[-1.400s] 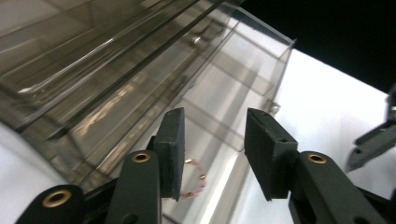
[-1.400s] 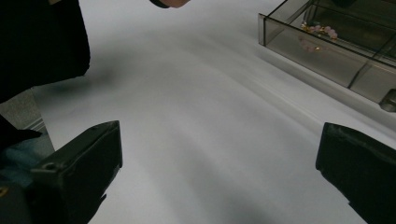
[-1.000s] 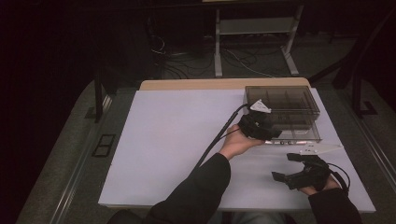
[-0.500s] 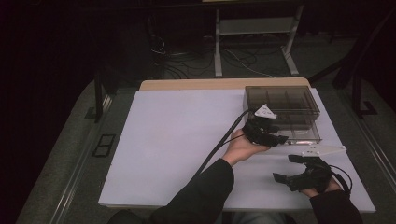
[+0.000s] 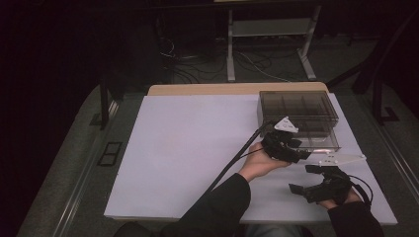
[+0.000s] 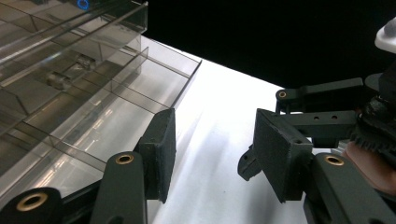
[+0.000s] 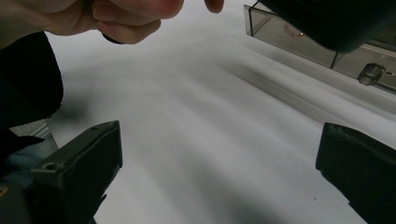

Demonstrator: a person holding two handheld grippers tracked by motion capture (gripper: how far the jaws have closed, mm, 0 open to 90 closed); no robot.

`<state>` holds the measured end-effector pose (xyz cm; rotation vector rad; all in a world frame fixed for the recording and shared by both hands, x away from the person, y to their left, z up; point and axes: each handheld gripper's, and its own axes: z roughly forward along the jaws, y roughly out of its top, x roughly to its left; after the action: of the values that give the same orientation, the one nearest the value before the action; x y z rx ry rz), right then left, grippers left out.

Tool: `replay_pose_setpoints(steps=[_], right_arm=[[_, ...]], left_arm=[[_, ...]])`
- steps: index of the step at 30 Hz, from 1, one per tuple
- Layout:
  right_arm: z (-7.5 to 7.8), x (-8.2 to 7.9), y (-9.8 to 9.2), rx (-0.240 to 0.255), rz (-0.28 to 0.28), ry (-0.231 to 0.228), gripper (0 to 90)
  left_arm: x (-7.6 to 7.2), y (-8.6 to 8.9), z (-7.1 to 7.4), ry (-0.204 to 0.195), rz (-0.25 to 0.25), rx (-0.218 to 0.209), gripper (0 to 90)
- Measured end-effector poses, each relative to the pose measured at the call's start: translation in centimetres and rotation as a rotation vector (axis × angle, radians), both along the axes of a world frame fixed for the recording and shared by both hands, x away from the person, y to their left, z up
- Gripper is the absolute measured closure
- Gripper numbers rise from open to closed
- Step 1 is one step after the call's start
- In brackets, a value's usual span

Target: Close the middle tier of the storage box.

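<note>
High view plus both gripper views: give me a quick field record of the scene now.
surface: white table sheet
object: clear compartment box, far right of the sheet, tray drawn out toward the person
left gripper: at the box's near edge, jaws apart, nothing between them
right gripper: low over the sheet, near right, jaws wide, nothing held
contact with box: cannot tell

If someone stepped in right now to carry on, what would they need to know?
Left hand-held gripper: jaws partly apart, nothing between them, at the near edge of the clear compartment box.
Right hand-held gripper: jaws wide open, empty, low over the white table, nearer the person.
Box: at the table's far right corner, tinted plastic with dividers; a shallow tray part sticks out on the near side. The compartments that can be seen look empty.
Done: nothing gripped yet.
Left: probably taking hold of the box's near edge with the left gripper; what follows cannot be told.
</note>
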<state>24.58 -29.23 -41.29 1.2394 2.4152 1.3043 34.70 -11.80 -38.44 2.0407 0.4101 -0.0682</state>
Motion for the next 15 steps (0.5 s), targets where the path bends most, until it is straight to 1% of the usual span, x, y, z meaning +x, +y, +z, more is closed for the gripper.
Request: replay_pose_setpoints(steps=[5,11,12,14,15], right_arm=[[0.0,0.0,0.0,-0.003,-0.004,0.012,0.0],[-0.1,0.0,0.0,-0.008,-0.002,0.015,0.0],[-0.1,0.0,0.0,-0.009,-0.003,0.018,0.0],[-0.2,0.0,0.0,-0.009,-0.003,0.019,0.0],[-0.2,0.0,0.0,-0.011,-0.003,0.019,0.0]], left_arm=[[-0.2,-0.3,-0.4,0.007,-0.004,0.007,48.2],[0.0,-0.5,-0.7,-0.002,-0.008,0.02,48.9],[0.1,-0.5,-0.9,-0.002,-0.006,0.031,49.7],[0.1,-0.5,-0.9,-0.002,-0.002,0.033,49.8],[0.2,-0.5,-1.1,-0.004,0.0,0.048,52.8]])
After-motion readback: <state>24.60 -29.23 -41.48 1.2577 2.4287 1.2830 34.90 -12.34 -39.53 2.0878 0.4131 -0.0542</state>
